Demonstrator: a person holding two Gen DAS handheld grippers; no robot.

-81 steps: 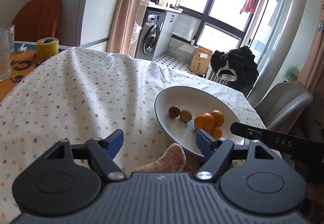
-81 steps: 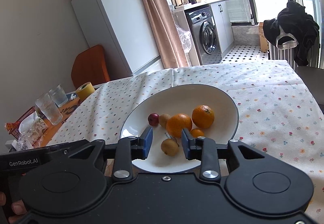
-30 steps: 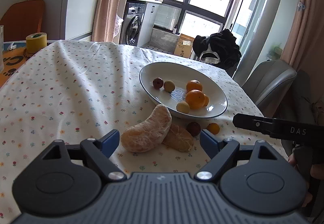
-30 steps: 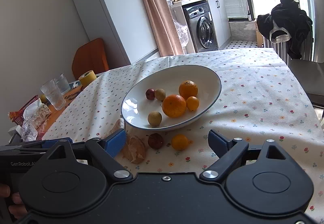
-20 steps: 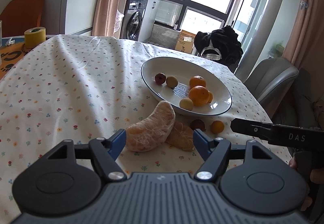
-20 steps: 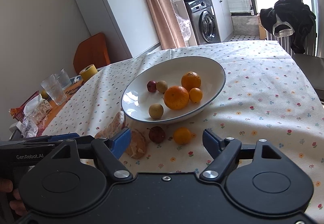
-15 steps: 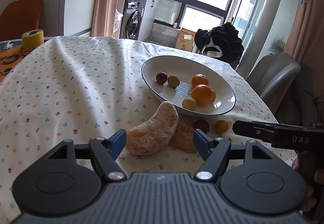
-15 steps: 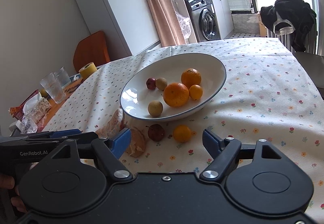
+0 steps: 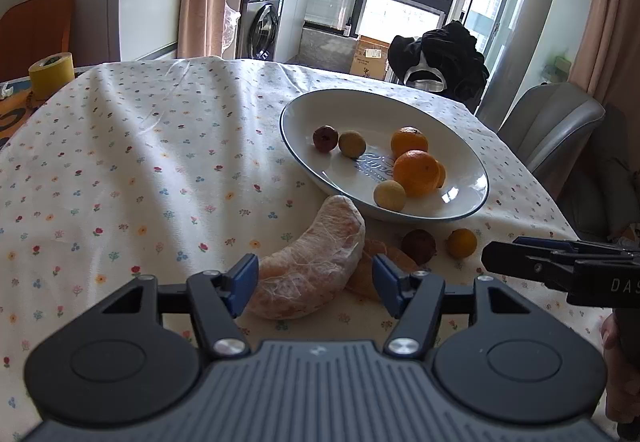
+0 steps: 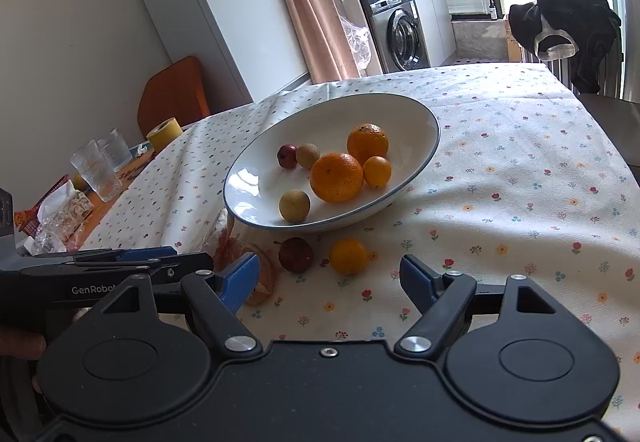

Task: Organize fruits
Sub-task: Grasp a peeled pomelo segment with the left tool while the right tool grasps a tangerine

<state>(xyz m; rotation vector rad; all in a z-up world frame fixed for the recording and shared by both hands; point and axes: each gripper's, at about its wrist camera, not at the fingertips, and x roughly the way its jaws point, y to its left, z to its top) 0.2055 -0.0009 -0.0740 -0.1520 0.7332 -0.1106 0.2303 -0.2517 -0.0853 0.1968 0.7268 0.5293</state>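
Blue-padded, the left gripper stands spread with its fingers on either side of a peeled pomelo segment, not pressing it, while the right gripper is spread wide and empty just short of a dark red fruit and a small orange on the flowered tablecloth. Beyond them the white bowl holds two oranges, a small orange, two pale round fruits and a red one.

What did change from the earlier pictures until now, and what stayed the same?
The right hand-held gripper let go of a small yellowish fruit in the bowl, opened wide and drew back. The left hand-held gripper, open, closed in around the big peeled citrus segment. The fruit on the tablecloth stayed put.
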